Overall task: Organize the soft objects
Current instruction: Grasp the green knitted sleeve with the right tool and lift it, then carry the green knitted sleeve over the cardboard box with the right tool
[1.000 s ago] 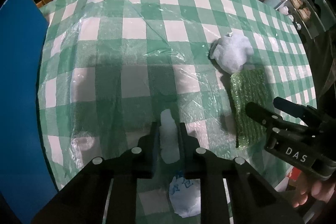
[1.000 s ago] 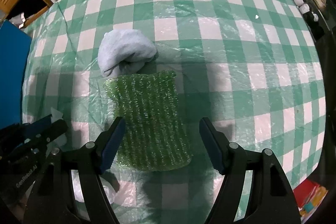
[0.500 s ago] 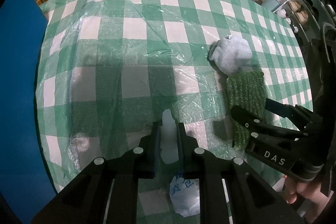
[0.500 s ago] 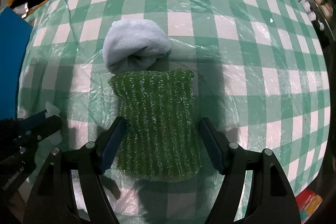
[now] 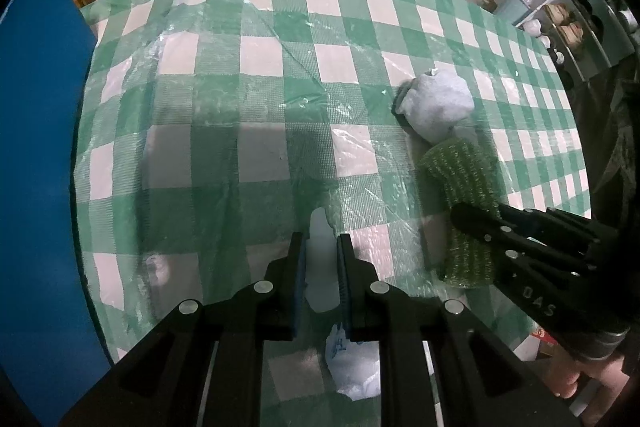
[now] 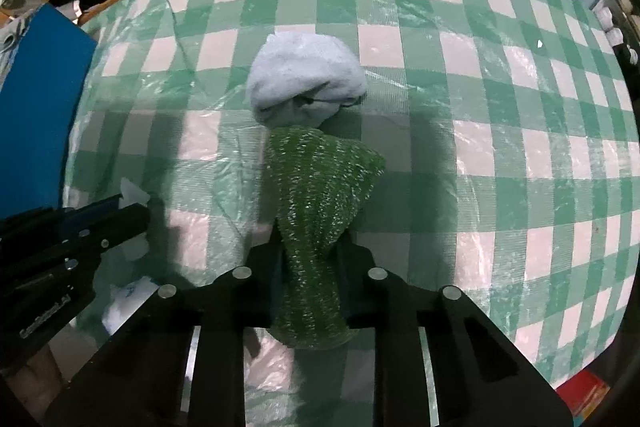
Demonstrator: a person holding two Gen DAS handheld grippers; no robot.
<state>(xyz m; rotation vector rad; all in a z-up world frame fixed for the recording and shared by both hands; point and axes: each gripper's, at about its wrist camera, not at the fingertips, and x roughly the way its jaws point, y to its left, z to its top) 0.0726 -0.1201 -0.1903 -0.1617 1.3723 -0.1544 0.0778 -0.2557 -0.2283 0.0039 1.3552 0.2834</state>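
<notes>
The right gripper (image 6: 310,259) has its two fingers squeezed tight on the green scrubby cloth (image 6: 316,195). The cloth bunches up in the middle where it is pinched, and its far end fans out wide. It lies near the near edge of the table (image 6: 520,107), and its far end touches the pale blue towel ball (image 6: 306,75), which sits closer to the middle of the table.

The left gripper (image 5: 322,259) is pinching a thin white thing (image 5: 320,267). It may be a bit of plastic or tissue, but it is hard to tell. It hangs down to a crumpled white wad (image 5: 354,367) by the near edge.

The green cloth looks light and floppy. It bends and folds when squeezed, so it will not break. It looks rough, so it should not slip much. Holding it in the middle is a good spot, but the loose ends will droop and could drag on the shiny plastic cover of the table. The blue towel is soft and puffy too, so a grab on its thick top fold should work best.
</notes>
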